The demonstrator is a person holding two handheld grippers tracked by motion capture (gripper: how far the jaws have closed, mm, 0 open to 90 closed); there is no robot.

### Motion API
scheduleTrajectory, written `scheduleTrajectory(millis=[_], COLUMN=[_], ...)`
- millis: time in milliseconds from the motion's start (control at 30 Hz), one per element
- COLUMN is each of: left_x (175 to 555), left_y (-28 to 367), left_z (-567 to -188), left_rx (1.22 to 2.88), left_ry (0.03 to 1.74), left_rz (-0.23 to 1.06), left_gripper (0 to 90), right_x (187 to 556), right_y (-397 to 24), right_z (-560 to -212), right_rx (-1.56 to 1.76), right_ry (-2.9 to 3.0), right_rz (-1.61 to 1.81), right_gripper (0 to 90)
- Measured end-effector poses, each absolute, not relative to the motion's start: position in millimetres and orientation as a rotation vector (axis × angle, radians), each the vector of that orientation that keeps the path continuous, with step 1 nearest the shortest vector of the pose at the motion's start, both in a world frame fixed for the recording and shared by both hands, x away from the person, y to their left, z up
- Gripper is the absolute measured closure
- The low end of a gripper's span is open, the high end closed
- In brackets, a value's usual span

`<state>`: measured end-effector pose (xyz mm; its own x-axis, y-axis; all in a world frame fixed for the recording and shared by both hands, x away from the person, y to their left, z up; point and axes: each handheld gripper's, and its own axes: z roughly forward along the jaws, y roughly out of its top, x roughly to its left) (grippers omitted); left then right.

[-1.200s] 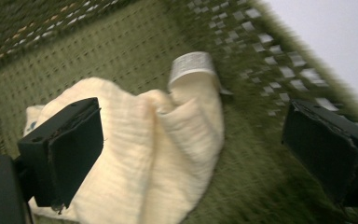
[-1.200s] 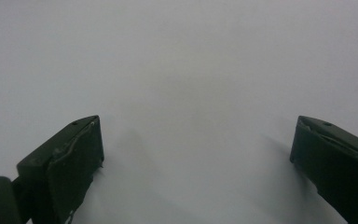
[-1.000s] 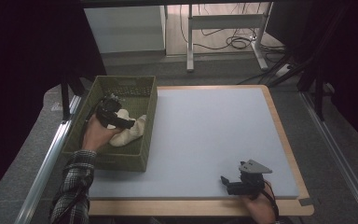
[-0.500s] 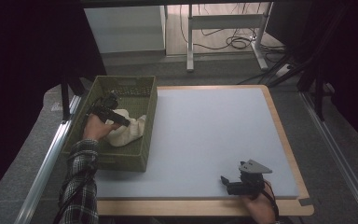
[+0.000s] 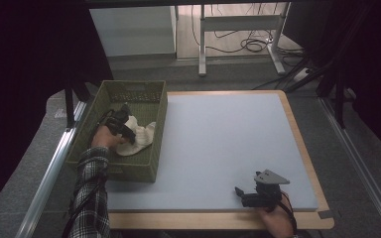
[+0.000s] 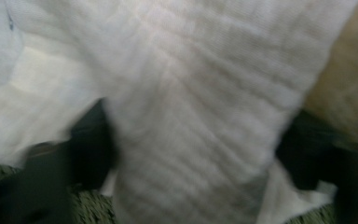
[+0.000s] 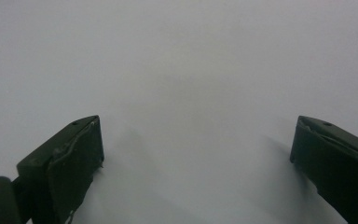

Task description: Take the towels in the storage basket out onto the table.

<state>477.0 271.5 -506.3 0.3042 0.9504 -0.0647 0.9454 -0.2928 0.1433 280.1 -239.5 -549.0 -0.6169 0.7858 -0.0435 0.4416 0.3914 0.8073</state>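
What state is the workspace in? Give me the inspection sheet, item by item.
Surface: blue mat on a wood-edged table, bare.
Job's things: white cloth bunched inside the green basket.
Clutter: nothing seen.
Grippers: left gripper in the basket, jaws just been closing, a cloth fold between them, pads against it; right gripper open, resting on the mat.
Cables: loose cables on the floor behind.
Surroundings: metal desk frame, dark drapes.

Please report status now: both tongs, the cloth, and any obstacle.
Left tongs down in green basket, jaws just closing around white cloth. Right tongs open, idle over blue mat. No obstacle seen.
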Motion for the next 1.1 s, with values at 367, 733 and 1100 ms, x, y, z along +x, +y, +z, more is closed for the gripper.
scheduleTrajectory(millis=[367, 733, 1100], left_x=[472, 457, 426], left_y=[271, 282, 295], left_z=[-495, -459, -440], left_rx=[2.45, 2.342, 2.148], left_ry=[1.708, 1.631, 1.503], left_rz=[0.115, 0.252, 0.434], left_gripper=[80.9, 81.0, 81.0], right_x=[280, 280, 280], right_y=[-239, -239, -239], right_z=[-549, -549, -549], right_rx=[1.057, 1.057, 1.056], right_ry=[2.234, 2.233, 2.233], right_rz=[1.106, 1.106, 1.106], right_gripper=[2.5, 2.5, 2.4])
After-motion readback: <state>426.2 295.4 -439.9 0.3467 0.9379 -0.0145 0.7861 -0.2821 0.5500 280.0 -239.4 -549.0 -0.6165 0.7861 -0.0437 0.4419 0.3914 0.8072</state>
